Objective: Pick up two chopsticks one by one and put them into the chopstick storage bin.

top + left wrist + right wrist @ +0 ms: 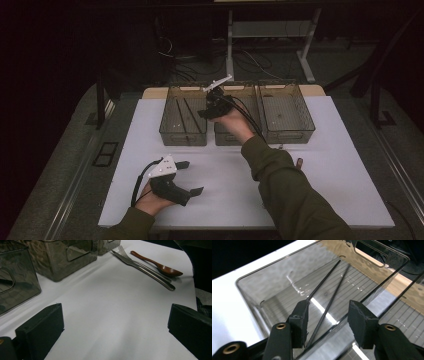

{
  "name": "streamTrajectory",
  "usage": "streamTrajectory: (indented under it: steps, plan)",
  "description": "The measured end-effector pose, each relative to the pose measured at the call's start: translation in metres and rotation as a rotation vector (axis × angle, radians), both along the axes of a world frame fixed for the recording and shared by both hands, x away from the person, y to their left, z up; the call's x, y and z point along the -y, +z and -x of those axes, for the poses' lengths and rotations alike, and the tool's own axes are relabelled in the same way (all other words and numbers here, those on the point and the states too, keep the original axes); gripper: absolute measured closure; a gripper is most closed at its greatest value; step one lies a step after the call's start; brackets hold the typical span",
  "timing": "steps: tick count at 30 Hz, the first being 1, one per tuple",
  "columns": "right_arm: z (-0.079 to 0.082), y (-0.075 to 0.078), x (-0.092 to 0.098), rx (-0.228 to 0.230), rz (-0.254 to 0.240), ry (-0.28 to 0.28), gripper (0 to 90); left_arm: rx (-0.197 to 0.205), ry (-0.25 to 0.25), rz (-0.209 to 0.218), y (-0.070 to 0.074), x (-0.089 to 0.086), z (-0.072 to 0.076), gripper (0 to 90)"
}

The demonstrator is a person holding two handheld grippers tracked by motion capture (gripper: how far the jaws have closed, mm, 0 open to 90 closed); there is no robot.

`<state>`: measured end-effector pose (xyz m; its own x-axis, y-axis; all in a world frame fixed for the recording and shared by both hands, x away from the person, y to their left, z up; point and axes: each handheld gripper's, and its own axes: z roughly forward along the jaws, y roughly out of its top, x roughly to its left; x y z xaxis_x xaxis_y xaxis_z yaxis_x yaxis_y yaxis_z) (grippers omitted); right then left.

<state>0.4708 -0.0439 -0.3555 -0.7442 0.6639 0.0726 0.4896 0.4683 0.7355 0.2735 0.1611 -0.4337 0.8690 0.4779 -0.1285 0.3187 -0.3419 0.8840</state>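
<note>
Two black chopsticks point(329, 287) lie slantwise on the floor of the left bin point(183, 131), one of three smoky clear bins in a row at the desk's point(150, 120) far side. My right claw point(328, 315) hangs over that bin's rim, jaws apart and empty, above the sticks. My left claw point(190, 177) rests low near the desk's front edge, jaws wide, holding nothing. Ahead of it lie a knife point(142, 268), a fork point(125, 253) and a brown spoon point(162, 266), close together beside the bins.
</note>
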Motion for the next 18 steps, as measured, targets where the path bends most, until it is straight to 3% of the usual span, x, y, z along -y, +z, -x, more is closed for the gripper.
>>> streamTrajectory:
  steps: [11, 18]
  plan:
    - [0.02, 0.006, 0.029, 0.01, -0.041, 0.071, 43.8, 0.003, 0.002, -0.006, -0.001, -0.002, -0.001, 0.0]
    - [0.041, 0.007, 0.054, 0.026, -0.074, 0.105, 42.4, -0.003, 0.007, -0.002, -0.001, -0.002, -0.002, 0.0]
